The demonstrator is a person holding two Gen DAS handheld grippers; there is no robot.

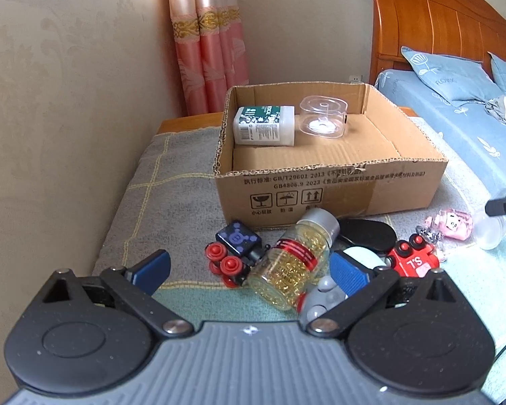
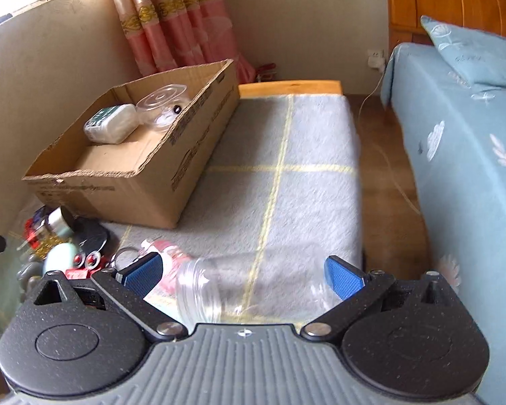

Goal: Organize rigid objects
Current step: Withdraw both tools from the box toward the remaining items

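Observation:
A cardboard box [image 1: 337, 185] stands on the blanket-covered table; it also shows in the right wrist view [image 2: 192, 155]. Inside lie a white bottle [image 1: 264, 125] and a clear square container [image 1: 324, 118]. My left gripper [image 1: 249, 270] is open, its fingers either side of a glass jar of gold capsules [image 1: 293, 263] and a purple-black toy with red wheels [image 1: 236, 249]. A red toy train [image 1: 411, 260], a black disc [image 1: 367, 233] and a pink keychain [image 1: 452, 224] lie nearby. My right gripper [image 2: 243, 273] is open around a clear plastic jar [image 2: 239, 290] lying on its side.
A wall runs along the left. A pink curtain [image 1: 209, 50] hangs behind the box. A bed with blue sheet [image 2: 465, 168] and wooden headboard [image 1: 438, 23] is to the right, with a floor gap [image 2: 384, 175] between it and the table.

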